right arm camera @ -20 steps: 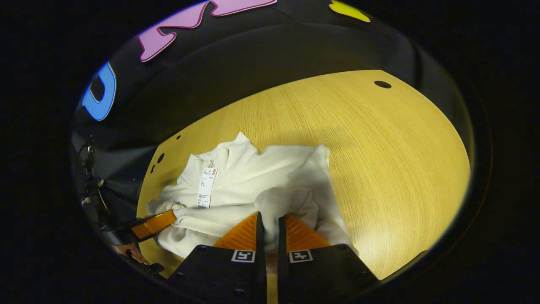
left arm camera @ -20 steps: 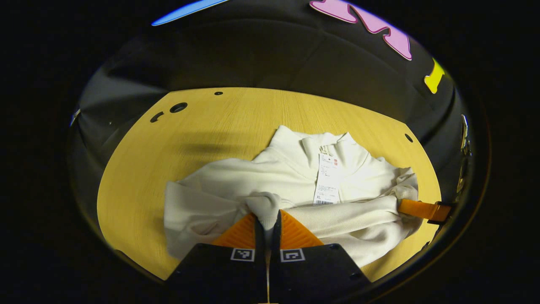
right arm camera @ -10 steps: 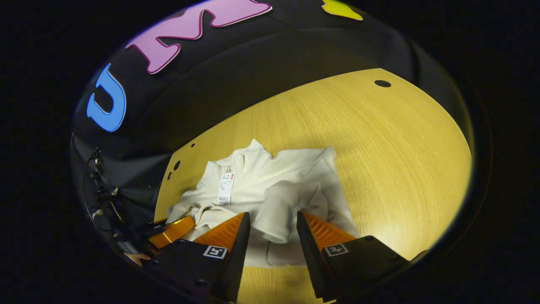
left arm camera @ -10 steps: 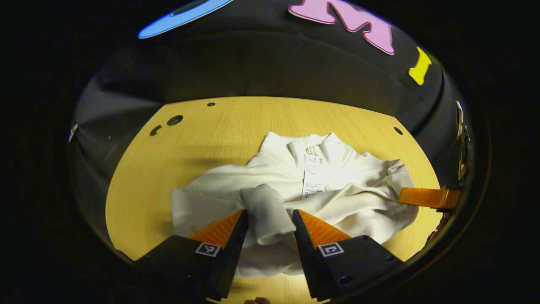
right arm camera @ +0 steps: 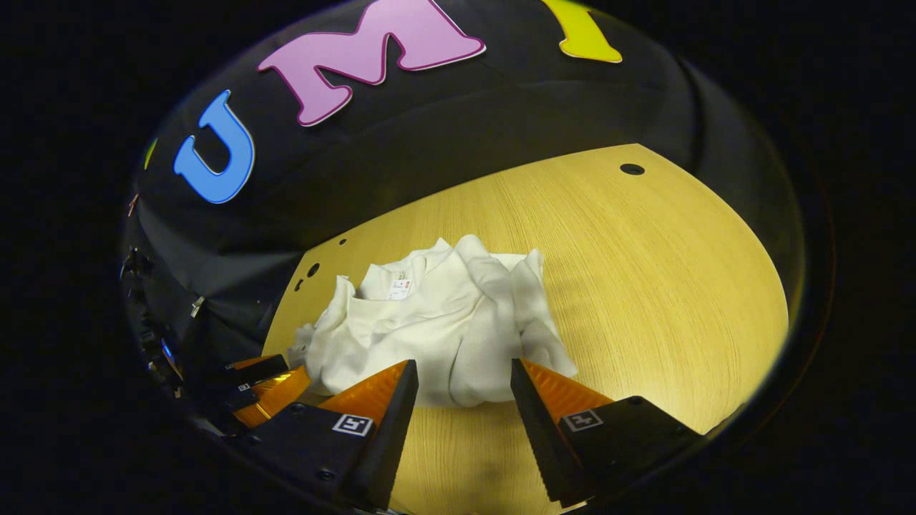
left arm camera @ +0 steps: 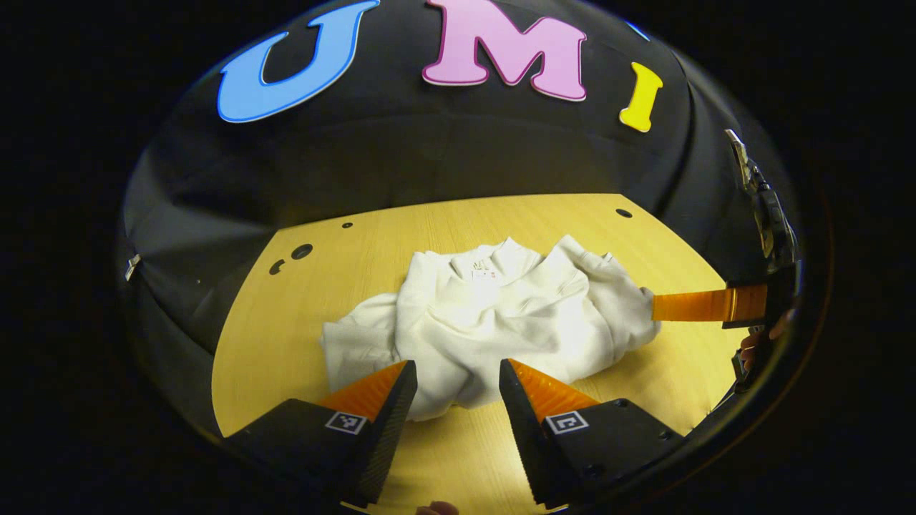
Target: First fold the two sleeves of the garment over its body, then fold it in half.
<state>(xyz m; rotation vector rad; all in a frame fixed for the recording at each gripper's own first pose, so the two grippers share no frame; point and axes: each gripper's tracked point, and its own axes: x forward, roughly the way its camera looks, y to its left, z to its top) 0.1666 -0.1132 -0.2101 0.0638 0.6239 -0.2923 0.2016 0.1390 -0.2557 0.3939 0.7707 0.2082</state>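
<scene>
Lying bunched on the tabletop (left arm camera: 286, 343), the white garment (left arm camera: 494, 322) looks folded in half; left gripper (left arm camera: 458, 375) and right gripper (right arm camera: 463, 375) hover wide open and empty, apparently done with it.

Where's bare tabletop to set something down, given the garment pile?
Free: the wide strip of yellow wooden table beside the crumpled white garment, out to the table's edge, and the band between the garment and the black cloth wall. Crowded: the near edge, where both open hand-held grippers flank the garment.
</scene>
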